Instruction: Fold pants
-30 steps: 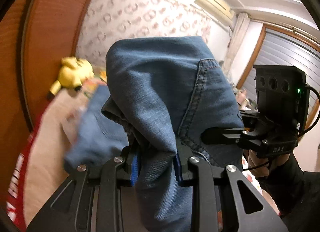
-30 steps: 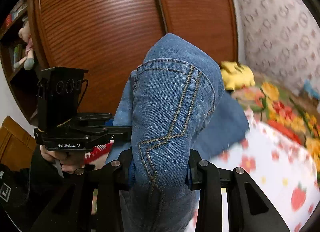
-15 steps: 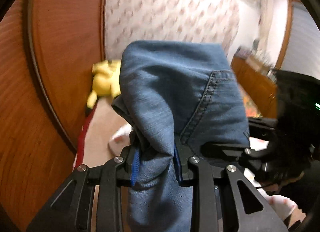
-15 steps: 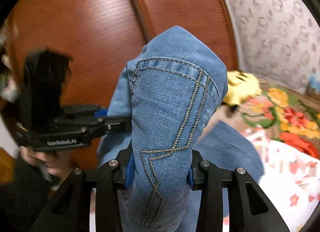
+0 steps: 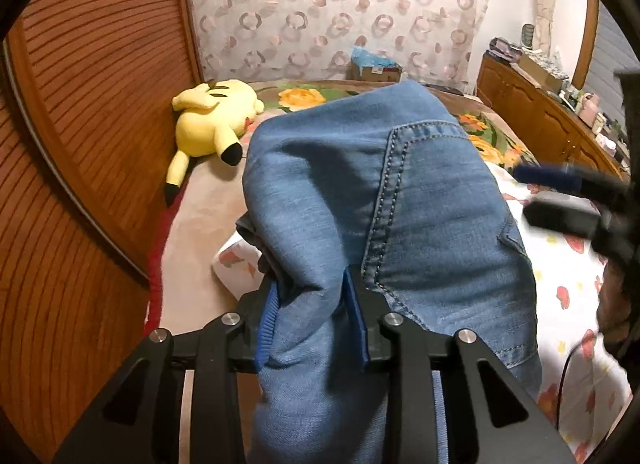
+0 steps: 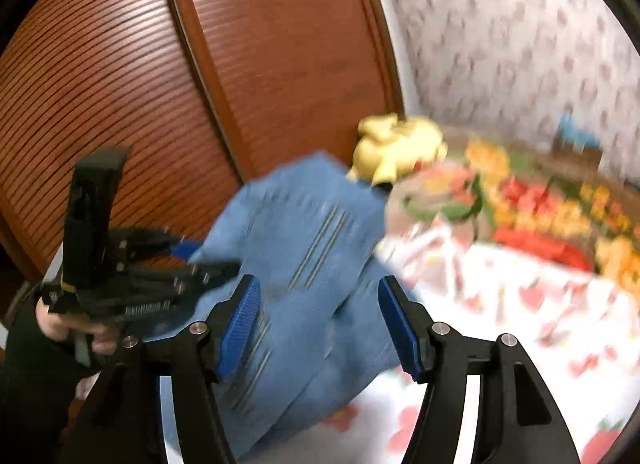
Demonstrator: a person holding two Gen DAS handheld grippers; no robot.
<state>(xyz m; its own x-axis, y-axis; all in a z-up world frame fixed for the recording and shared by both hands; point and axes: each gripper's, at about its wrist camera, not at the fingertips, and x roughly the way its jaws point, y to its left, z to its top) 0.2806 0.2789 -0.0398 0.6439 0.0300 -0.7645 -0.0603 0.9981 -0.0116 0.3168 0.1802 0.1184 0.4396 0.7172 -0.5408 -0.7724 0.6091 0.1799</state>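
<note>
Left wrist view, left gripper (image 5: 312, 318) clamped on bunched blue pants (image 5: 400, 200) – right gripper (image 6: 320, 328) just opening, denim between its pads (image 6: 240, 324), not squeezed.

Blurred jeans (image 6: 304, 264) between right gripper's (image 6: 320, 328) just-opening blue fingers (image 6: 240, 324)

A yellow plush toy (image 5: 212, 124) lies against the slatted wooden wardrobe (image 5: 80, 112) — a cardboard box (image 5: 376, 70) beyond it.
</note>
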